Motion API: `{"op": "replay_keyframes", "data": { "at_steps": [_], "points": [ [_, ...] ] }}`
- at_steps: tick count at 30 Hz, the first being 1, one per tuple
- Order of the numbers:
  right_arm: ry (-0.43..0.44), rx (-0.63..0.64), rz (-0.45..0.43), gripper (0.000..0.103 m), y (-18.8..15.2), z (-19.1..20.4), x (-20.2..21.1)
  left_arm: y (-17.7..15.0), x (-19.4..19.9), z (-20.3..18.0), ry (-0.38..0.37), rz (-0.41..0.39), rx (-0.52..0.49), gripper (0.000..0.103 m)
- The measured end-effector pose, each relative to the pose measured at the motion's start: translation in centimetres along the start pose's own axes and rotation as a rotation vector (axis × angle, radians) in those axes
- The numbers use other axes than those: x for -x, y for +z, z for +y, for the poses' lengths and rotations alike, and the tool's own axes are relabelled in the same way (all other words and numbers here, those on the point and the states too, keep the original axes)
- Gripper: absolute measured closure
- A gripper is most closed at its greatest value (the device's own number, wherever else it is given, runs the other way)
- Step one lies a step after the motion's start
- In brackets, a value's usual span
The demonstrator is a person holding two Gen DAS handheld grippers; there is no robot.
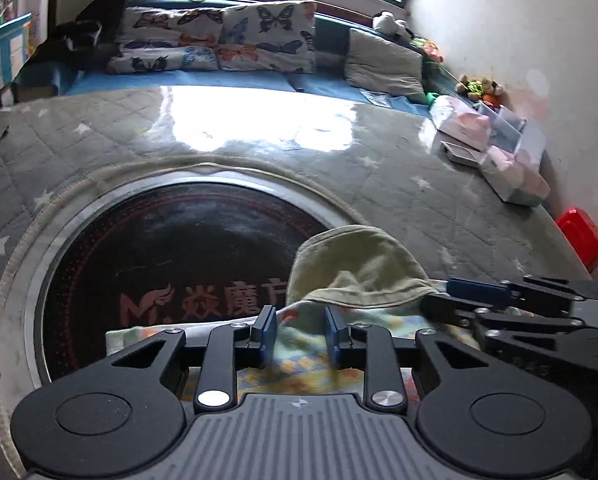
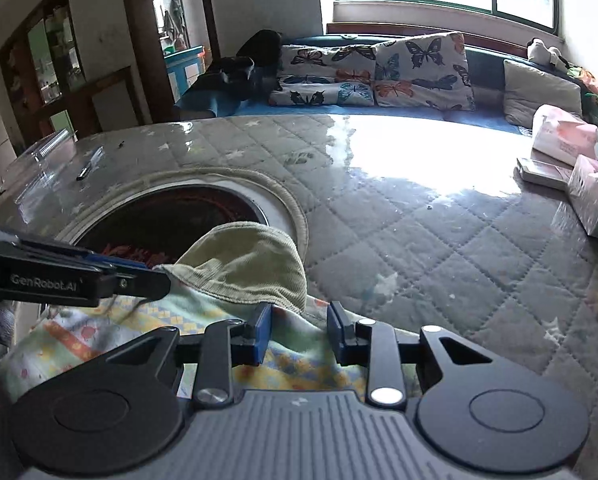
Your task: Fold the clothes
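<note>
Desk [image 2: 419, 216]: grey quilted star-print cover under clear glossy plastic, strong window glare. Round black hotplate [image 1: 171, 248] set in the near-left part, red lettering. Patterned garment [image 2: 283, 356] with olive ribbed part lies partly over it. Tissue packs and boxes [image 1: 495, 148] at far-right edge. Pen [image 2: 85, 170] far left.

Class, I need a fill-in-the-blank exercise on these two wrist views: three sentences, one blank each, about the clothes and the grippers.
1. The pillows on the sofa behind the table are printed with ______.
2. The olive-green garment lies on top of a ______ patterned cloth.
3. The left gripper and the right gripper both have their jaws ______, with the patterned cloth in the gap between them.

Missing words: butterflies; multicoloured; open
</note>
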State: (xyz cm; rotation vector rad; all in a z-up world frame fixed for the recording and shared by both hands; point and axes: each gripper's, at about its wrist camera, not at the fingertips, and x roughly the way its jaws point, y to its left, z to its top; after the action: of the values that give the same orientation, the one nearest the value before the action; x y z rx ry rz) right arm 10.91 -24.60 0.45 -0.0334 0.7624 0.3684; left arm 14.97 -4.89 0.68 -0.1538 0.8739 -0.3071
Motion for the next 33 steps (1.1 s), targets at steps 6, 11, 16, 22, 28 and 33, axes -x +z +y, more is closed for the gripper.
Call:
{"op": "replay_keyframes", "data": {
  "at_steps": [6,11,16,22,28,33],
  "points": [
    [0.041,0.041,-0.027,0.073,0.0,1.0,1.9,-1.1,3.0,-0.2,-0.035,-0.051,-0.009,0.075],
    [0.086,0.108,-0.019,0.073,-1.0,2.9,2.8,-2.8,4.4,-1.8,-0.058,-0.064,-0.085,0.075],
    [0.098,0.159,-0.011,0.073,-2.1,4.2,3.2,-4.7,4.6,-2.7,-0.076,-0.049,-0.123,0.075],
    [0.116,0.196,0.0,0.073,-3.5,5.0,4.4,-6.8,5.3,-2.9,-0.064,-0.046,-0.165,0.075],
    [0.144,0.194,-0.008,0.071,-5.1,5.4,6.1,-8.5,6.7,-2.6,-0.042,-0.064,-0.168,0.075],
    [0.157,0.223,-0.023,0.071,-6.2,6.0,7.4,-9.8,7.9,-2.5,-0.013,-0.091,-0.18,0.074]
  ]
}}
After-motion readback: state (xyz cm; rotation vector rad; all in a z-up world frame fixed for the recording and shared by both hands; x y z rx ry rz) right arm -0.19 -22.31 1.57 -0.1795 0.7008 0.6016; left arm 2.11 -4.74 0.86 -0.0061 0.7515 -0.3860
